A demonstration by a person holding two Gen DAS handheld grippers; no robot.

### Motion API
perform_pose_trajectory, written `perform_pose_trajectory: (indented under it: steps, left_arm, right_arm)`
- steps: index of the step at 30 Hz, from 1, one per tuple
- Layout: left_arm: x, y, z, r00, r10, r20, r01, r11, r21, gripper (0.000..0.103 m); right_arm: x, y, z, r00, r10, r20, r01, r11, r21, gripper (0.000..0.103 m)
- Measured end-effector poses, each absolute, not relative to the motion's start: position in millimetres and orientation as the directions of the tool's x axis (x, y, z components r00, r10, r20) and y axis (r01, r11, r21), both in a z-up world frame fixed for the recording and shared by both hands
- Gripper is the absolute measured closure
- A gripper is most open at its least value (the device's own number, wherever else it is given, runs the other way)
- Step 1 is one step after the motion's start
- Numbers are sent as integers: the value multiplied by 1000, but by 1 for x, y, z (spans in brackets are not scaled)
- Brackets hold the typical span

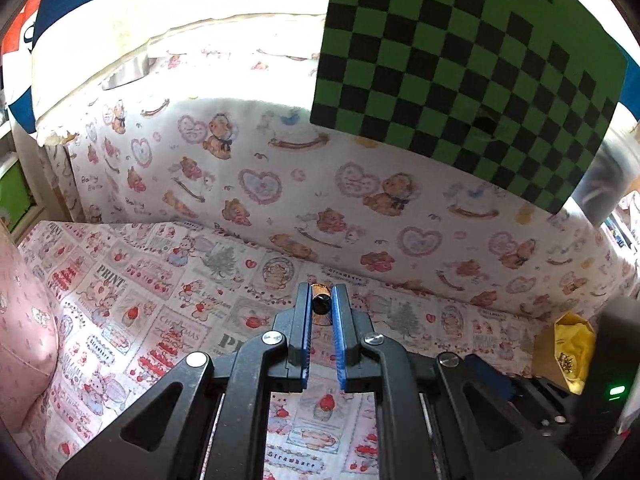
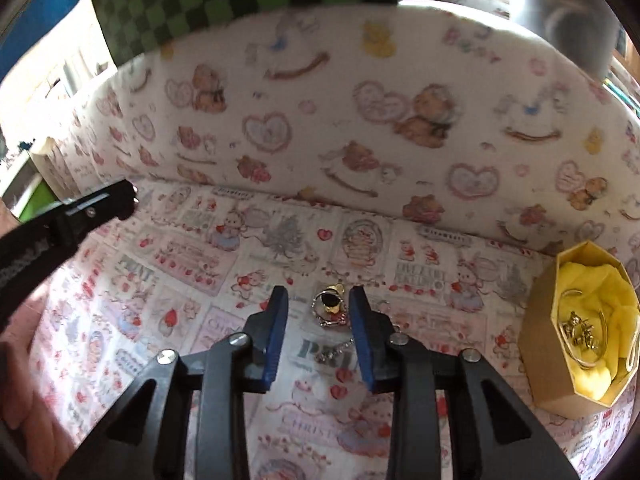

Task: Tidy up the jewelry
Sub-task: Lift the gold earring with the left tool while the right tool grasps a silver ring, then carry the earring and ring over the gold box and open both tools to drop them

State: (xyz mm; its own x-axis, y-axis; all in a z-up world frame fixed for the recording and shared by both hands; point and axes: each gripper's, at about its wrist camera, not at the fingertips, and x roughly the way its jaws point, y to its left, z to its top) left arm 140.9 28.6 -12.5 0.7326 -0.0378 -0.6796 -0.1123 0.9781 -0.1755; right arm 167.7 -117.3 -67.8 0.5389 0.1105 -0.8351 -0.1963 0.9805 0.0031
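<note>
1. The left gripper [image 1: 322,304] is pinched narrow on a small copper-and-black jewelry piece [image 1: 321,304], held above the printed cloth [image 1: 132,280].
2. The right gripper [image 2: 319,300] stands wide open over a gold ring with a black stone [image 2: 330,302] and a silver chain [image 2: 336,350] lying on that cloth.
3. Right of the ring, well apart, is a gold octagonal box [image 2: 552,312] with yellow lining and gold pieces inside.
4. The cloth reads "PRINT", "CHRISTMAS" and "Strawberr".

Bench [image 1: 132,280] w/ cartoon-print cloth; teddy-print fabric wall [image 1: 280,184] behind; green/black checkerboard [image 1: 460,60] above; bright light top left.
</note>
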Motion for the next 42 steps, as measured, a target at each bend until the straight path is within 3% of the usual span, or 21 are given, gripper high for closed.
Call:
perform_pose_trajectory:
  steps: [3,7,15,24,29,42]
  left_arm:
    - [138,30,-7,739,-45,-672,-113,975,-190,94]
    - [136,28,-3,749,-32,-662,-117,977,-180,94]
    - [140,31,-8,736,-39,-676,-123,974,-190,94]
    - [128,20,5,771,-59,-634,-73,981,-180,94]
    - [115,8,14,808,-70,-585,-42,983,-176,94]
    - [112,-30,9,798,-127,-589,57,989,-136,94]
  right_arm:
    - [175,-111,-74,538,67,-840,-174,984,-33,74]
    - [183,-105,-77,535,35,-844,-157,986,-59,85]
    - [165,-126,-58,550,68,-832,-161,987,-25,85]
    - [116,-155,-38,577,127,-807,-196,980,14,85]
    - [89,-176,-18,641,154,-752,-203,979,27,85]
    - [69,-248,0,733,233,-640,-185,972,143,85]
